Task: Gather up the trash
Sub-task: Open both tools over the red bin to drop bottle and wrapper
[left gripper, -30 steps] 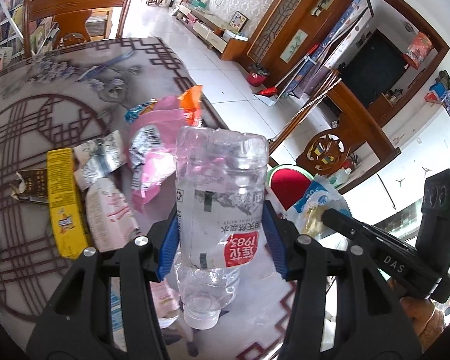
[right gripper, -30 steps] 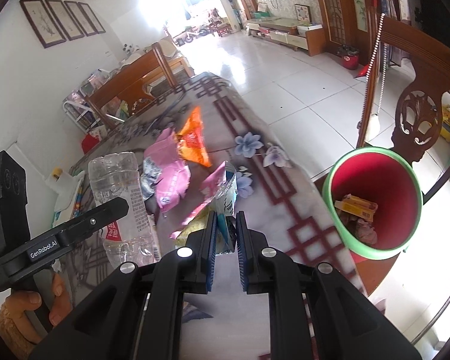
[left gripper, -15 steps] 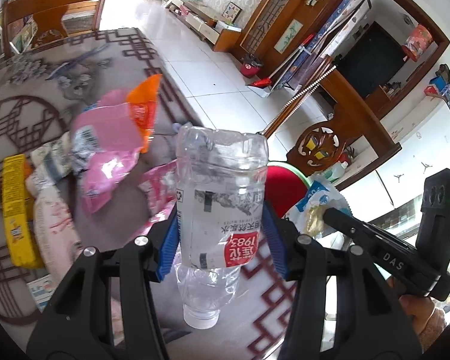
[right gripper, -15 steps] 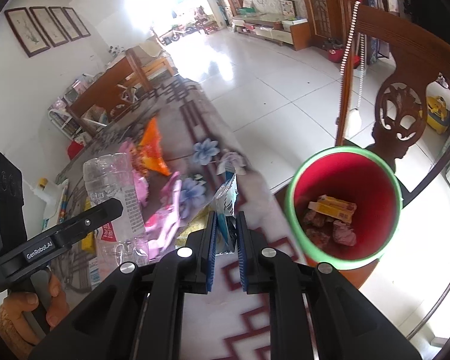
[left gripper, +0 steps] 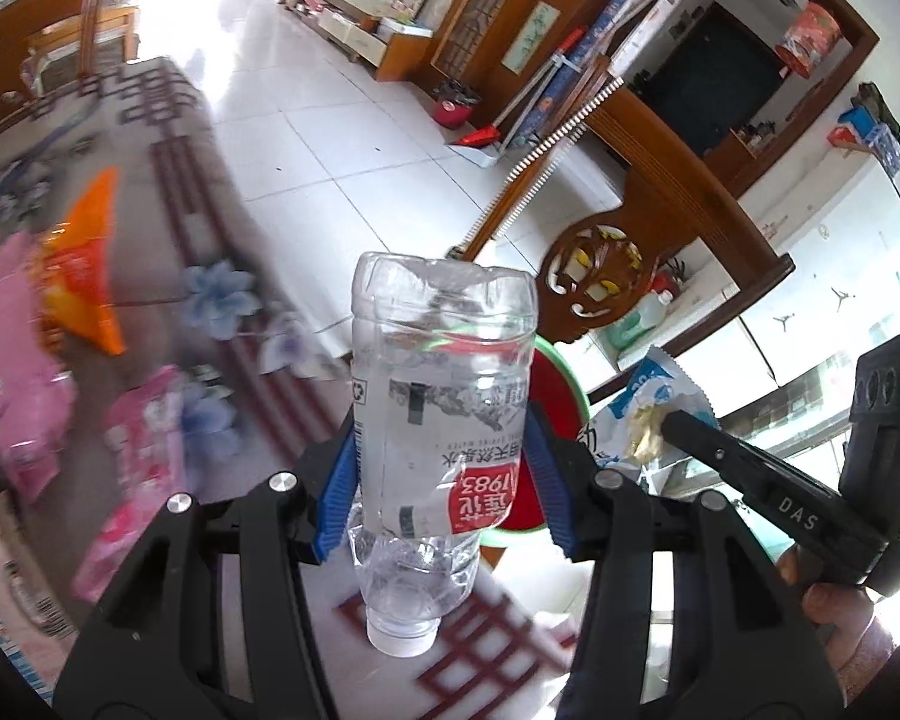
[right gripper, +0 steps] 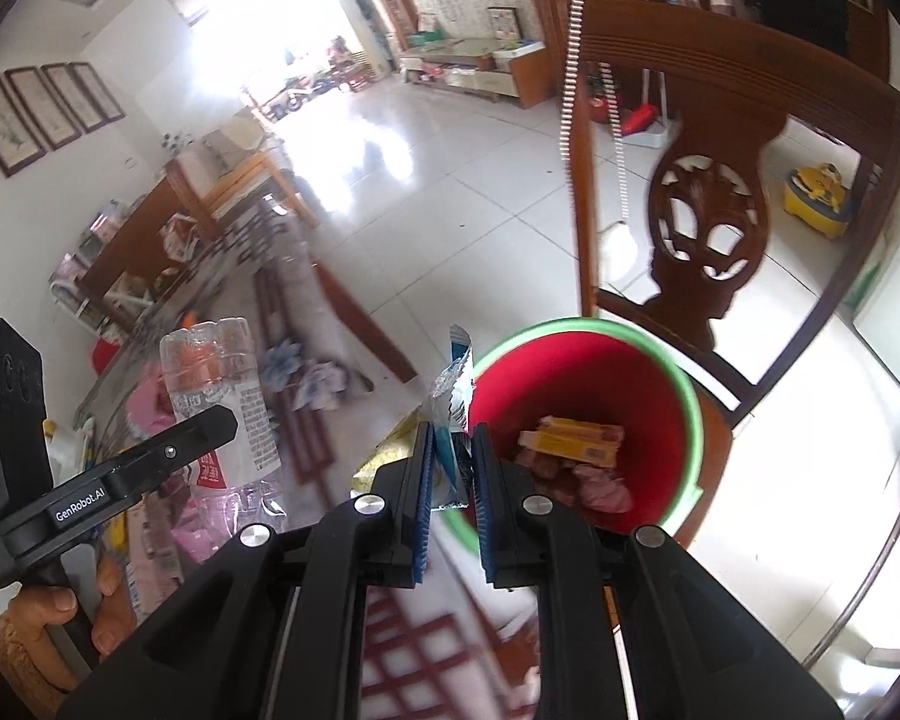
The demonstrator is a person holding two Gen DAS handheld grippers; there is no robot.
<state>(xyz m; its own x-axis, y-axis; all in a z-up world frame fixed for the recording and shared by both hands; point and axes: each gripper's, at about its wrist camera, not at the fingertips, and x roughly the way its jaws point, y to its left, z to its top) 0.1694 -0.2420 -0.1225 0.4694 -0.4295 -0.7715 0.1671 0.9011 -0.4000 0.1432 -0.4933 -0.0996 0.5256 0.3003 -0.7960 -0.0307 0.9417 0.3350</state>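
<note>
While both grippers hold trash, I hover near the red green-rimmed bin (right gripper: pixel 684 408).
My left gripper (left gripper: pixel 441 492) clamps the crumpled clear plastic bottle (left gripper: pixel 441 396) cap-down; my right gripper (right gripper: pixel 452 480) pinches the blue-white foil wrapper (right gripper: pixel 453 396) at the bin's rim.

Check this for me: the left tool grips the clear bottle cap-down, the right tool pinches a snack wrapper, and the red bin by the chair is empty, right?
Not quite. The red bin is not empty: the right wrist view shows yellow boxes and other trash inside. The rest holds: the left tool grips the clear bottle cap-down, and the right tool pinches a snack wrapper.
</note>
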